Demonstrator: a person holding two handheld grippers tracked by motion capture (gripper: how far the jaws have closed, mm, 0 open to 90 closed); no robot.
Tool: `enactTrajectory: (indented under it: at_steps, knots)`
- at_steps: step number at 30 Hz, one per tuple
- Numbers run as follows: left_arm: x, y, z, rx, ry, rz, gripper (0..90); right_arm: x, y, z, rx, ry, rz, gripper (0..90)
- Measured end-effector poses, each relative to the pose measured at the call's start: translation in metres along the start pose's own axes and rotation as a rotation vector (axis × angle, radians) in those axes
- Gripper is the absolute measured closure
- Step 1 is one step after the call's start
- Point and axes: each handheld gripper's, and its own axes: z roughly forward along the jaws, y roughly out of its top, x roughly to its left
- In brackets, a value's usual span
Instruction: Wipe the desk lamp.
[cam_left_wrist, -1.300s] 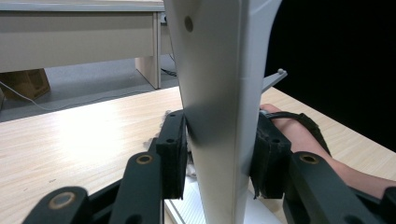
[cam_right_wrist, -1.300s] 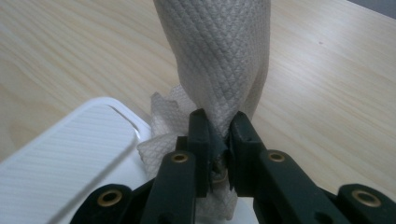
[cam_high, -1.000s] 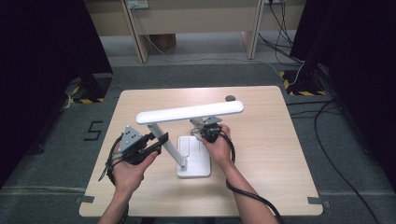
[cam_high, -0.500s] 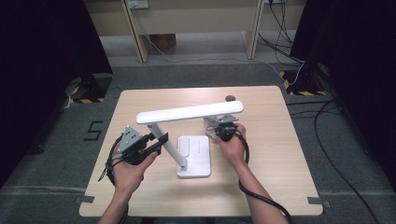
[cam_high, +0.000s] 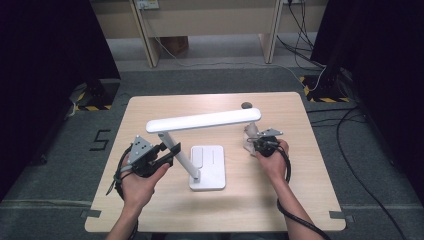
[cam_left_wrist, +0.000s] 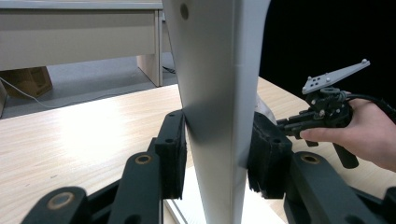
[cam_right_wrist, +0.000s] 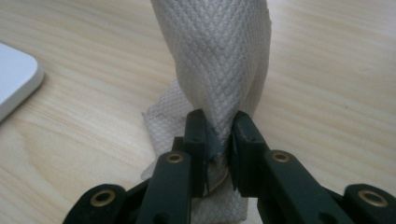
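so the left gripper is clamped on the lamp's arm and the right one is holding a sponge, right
Not a sponge: the right gripper pinches a white cloth, as the right gripper view shows. The left gripper is indeed clamped on the lamp's arm.

A light wooden table (cam_high: 300, 200) stands on grey carpet. A small dark round object (cam_high: 246, 105) sits near its far edge. Beyond it are pale wooden furniture legs (cam_high: 146, 35), a cardboard box (cam_high: 174, 44), and cables (cam_high: 310, 30).
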Motion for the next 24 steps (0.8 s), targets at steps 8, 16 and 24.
enactTrajectory:
  at_steps: [8, 16, 24]
  knots:
    - [-0.001, -0.001, -0.001, -0.001, -0.007, 0.001, 60.1, -0.001, -0.002, 0.002, 0.0, -0.001, 0.024, 71.3]
    - [0.002, -0.003, -0.004, -0.01, -0.016, -0.007, 55.0, 0.0, 0.0, -0.006, -0.037, 0.003, 0.02, 56.9]
    - [0.004, -0.009, -0.023, -0.026, -0.024, 0.024, 43.8, 0.0, 0.0, -0.024, -0.09, 0.031, -0.021, 50.4]
